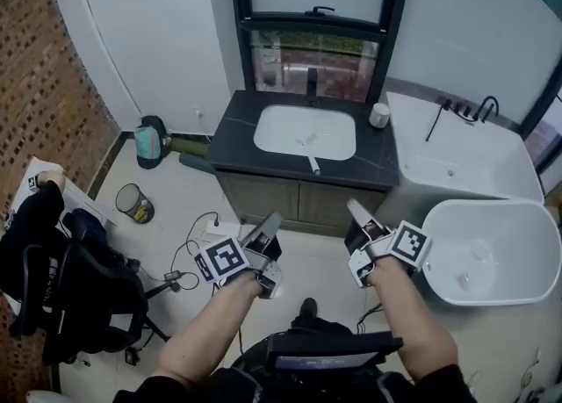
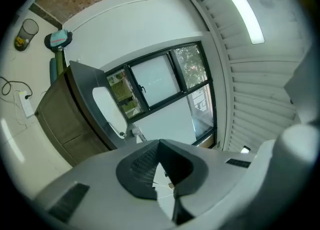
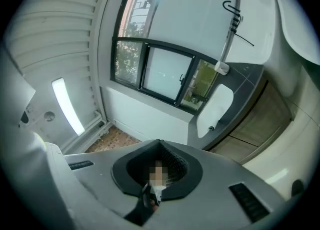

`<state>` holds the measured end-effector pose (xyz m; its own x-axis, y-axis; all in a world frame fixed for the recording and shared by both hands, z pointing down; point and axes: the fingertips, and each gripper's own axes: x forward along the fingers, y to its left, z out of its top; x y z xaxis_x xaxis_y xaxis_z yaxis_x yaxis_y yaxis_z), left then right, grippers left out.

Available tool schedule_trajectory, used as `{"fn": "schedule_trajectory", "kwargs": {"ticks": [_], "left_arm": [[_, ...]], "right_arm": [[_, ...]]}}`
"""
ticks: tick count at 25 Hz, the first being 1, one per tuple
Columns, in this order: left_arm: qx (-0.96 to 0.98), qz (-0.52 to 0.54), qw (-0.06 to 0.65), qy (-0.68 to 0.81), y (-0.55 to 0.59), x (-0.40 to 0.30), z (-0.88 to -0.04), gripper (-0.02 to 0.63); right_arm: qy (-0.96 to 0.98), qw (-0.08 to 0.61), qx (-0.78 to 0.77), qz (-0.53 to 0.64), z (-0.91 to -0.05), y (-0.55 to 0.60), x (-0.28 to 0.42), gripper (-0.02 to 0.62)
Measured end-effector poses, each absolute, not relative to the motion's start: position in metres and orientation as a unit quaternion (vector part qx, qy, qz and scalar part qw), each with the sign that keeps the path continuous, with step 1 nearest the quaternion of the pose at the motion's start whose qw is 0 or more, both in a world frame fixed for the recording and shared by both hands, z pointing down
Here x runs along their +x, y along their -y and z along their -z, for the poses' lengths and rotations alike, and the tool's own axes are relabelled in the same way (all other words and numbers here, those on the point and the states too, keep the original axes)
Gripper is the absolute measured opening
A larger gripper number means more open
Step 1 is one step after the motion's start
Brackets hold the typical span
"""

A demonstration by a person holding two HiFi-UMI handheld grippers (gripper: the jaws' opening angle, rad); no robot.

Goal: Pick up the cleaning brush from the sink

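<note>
The cleaning brush (image 1: 312,162) lies in the white sink (image 1: 281,133), and its white handle sticks out over the front rim onto the dark counter (image 1: 237,142). Both grippers hover level over the floor, well short of the vanity. My left gripper (image 1: 270,219) is shut with nothing in it, and so is my right gripper (image 1: 354,208). In the left gripper view the closed jaws (image 2: 159,144) point at the sink (image 2: 107,108). In the right gripper view the closed jaws (image 3: 160,144) face the sink (image 3: 216,106), with the brush handle (image 3: 212,128) at its rim.
A black faucet (image 1: 311,85) stands behind the basin, and a white cup (image 1: 378,115) sits at the counter's right end. A white bathtub (image 1: 505,291) stands at the right. At the left are a bin (image 1: 134,204), floor cables (image 1: 189,252) and an office chair (image 1: 79,296).
</note>
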<state>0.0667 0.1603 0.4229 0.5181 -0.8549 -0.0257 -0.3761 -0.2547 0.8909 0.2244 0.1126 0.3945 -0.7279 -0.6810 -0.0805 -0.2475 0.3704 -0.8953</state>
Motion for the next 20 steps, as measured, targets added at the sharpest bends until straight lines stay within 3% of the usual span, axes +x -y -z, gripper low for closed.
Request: {"fn": "schedule_trajectory", "kwargs": {"ticks": [8, 16, 20], "left_arm": [[0.764, 0.164, 0.395, 0.484, -0.017, -0.019, -0.416, 0.002], [0.780, 0.039, 0.362, 0.509, 0.193, -0.204, -0.410, 0.002], [0.799, -0.053, 0.297, 0.519, 0.271, -0.277, -0.416, 0.002]], "right_arm": [[-0.844, 0.148, -0.302, 0.417, -0.367, 0.042, 0.155, 0.000], [-0.860, 0.031, -0.383, 0.336, -0.331, 0.245, -0.014, 0.000], [-0.853, -0.028, -0.429, 0.296, -0.341, 0.317, -0.070, 0.000]]}}
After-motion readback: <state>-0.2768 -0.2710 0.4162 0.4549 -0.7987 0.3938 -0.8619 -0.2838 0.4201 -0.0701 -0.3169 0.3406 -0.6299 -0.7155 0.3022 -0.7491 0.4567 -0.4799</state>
